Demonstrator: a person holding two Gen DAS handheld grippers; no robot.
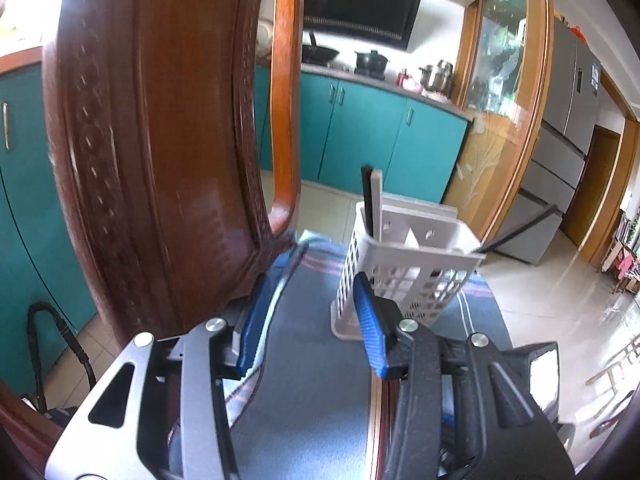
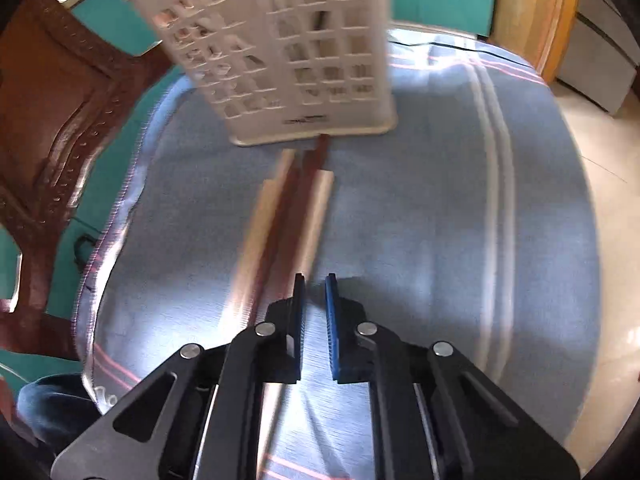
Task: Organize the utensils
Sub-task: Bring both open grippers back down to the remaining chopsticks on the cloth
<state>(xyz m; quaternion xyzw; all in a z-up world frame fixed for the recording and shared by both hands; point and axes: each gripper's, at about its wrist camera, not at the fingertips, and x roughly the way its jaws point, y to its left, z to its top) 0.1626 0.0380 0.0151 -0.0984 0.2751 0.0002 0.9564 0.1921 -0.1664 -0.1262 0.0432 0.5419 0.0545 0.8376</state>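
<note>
A white perforated utensil holder (image 1: 400, 276) (image 2: 288, 60) stands on a blue striped cloth (image 1: 312, 384) (image 2: 440, 220). A black and a pale chopstick (image 1: 372, 200) stand upright in it, and another dark stick (image 1: 520, 226) leans out to the right. Several pale and reddish-brown chopsticks (image 2: 296, 200) lie blurred on the cloth, running from the holder's base toward my right gripper (image 2: 315, 278). That gripper points down at the cloth, its pads a thin slit apart with nothing seen between them. My left gripper (image 1: 316, 280) is open and empty just before the holder.
A carved brown wooden chair back (image 1: 160, 120) (image 2: 52, 120) rises close on the left of the cloth. Teal kitchen cabinets (image 1: 360, 140) and a tiled floor (image 1: 560, 300) lie beyond. A person's leg in jeans (image 2: 48, 404) shows at the lower left.
</note>
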